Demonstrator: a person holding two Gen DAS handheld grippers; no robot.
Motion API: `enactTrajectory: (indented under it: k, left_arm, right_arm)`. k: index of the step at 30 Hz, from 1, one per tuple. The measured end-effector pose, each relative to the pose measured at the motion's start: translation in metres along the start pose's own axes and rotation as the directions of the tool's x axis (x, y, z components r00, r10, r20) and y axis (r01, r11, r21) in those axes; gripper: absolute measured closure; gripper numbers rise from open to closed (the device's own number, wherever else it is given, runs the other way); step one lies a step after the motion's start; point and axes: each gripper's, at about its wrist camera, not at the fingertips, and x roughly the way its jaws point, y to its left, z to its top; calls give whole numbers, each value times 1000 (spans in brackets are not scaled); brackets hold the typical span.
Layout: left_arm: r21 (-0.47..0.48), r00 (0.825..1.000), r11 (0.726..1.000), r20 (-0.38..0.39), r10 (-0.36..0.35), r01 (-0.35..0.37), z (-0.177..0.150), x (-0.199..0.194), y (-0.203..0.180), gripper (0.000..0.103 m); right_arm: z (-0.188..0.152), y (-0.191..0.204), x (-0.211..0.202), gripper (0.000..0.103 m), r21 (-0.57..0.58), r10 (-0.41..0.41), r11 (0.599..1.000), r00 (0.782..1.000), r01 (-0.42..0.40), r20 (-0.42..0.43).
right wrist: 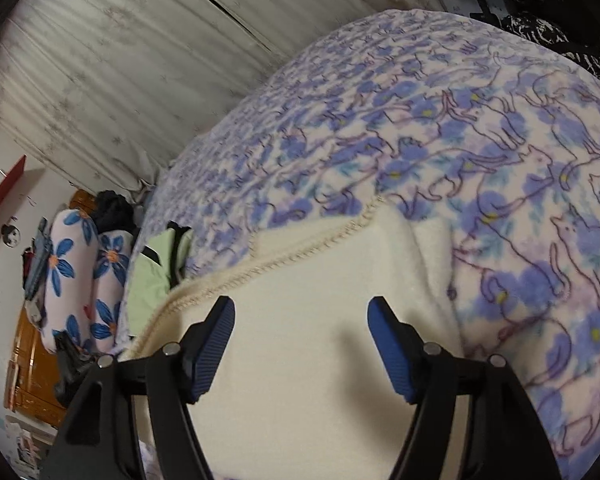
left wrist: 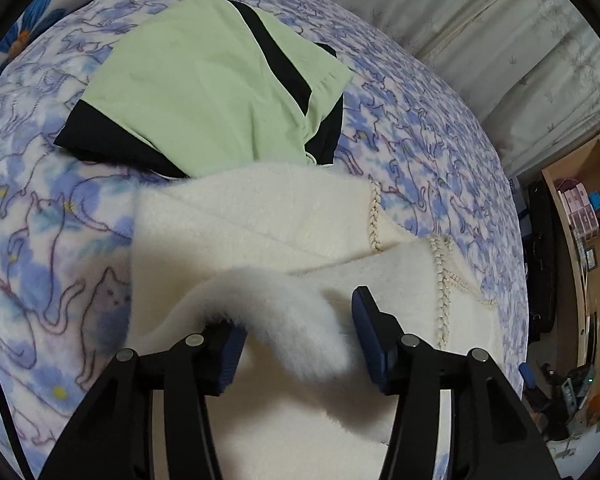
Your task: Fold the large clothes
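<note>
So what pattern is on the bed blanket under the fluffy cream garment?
Blue flowers and outlined cats on the white fleece blanket, clearest in the right wrist view.

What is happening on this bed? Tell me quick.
A person with a handheld gripper in each hand is folding a fluffy cream knitted garment on a blue cat-print fleece blanket. The left gripper stands open with a fold of the cream fabric lying loose between its fingers. The right gripper is open above the flat cream cloth, holding nothing. A folded light green and black garment already lies further up the bed.
</note>
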Motion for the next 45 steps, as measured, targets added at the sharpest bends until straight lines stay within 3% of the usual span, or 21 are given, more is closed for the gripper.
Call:
enactTrajectory:
  k: [4, 6, 8, 12, 16, 21, 23, 29, 34, 38, 40, 41, 42, 44, 45]
  left_arm:
    - [-6, 998, 999, -41, -40, 40, 8, -3, -3, 46]
    - [-14, 994, 995, -44, -96, 95, 12, -10, -8, 35]
    - [14, 995, 995, -25, -100, 101, 16, -18, -18, 24]
    - [76, 998, 995, 34, -59, 56, 25, -31, -34, 22]
    - [157, 996, 986, 70, 51, -62, 28, -29, -36, 22]
    - [224, 992, 973, 123, 28, -55, 31, -35, -33, 21]
    - [254, 989, 963, 137, 61, -94, 30, -32, -32, 19]
    - [343, 978, 916, 116, 176, -206, 26, 10, -16, 19]
    - [300, 968, 920, 102, 231, -252, 36, 42, 9, 21]
    - [268, 969, 932, 104, 224, -245, 45, 56, 23, 29]
    - [269, 975, 938, 108, 196, -219, 46, 59, 23, 39]
    - [266, 981, 946, 93, 168, -187, 46, 61, 23, 55]
    - [261, 986, 951, 81, 147, -163, 46, 63, 21, 67]
    - [263, 982, 948, 105, 160, -182, 42, 63, 15, 73]
    - [275, 980, 943, 114, 162, -188, 39, 63, 11, 83]
  right_arm:
    - [-5, -12, 12, 34, 8, -12, 1000, 1000, 12, -26]
    - [-7, -16, 18, 34, 16, -7, 1000, 999, 8, -38]
    - [-8, -18, 22, 34, 22, -8, 1000, 999, 9, -42]
    - [-8, -18, 25, 34, 19, 0, 1000, 999, 1, -40]
    - [-5, -15, 24, 34, -24, -31, 999, 999, 31, -18]
    - [3, -21, 25, 34, -51, -74, 996, 997, 73, -5]
    - [6, -22, 27, 34, -69, -95, 993, 995, 95, 3]
    - [13, -23, 42, 34, -160, -162, 973, 986, 165, 30]
    - [18, -25, 62, 34, -200, -208, 958, 978, 207, 14]
    - [22, -34, 67, 34, -195, -225, 954, 974, 226, 23]
    - [22, -36, 72, 34, -192, -218, 958, 976, 215, 7]
    - [21, -36, 75, 35, -202, -220, 955, 976, 216, 2]
    - [20, -34, 77, 41, -217, -221, 952, 975, 216, 1]
    - [17, -26, 84, 65, -264, -207, 945, 978, 193, -25]
    - [16, -24, 87, 80, -277, -210, 941, 977, 193, -33]
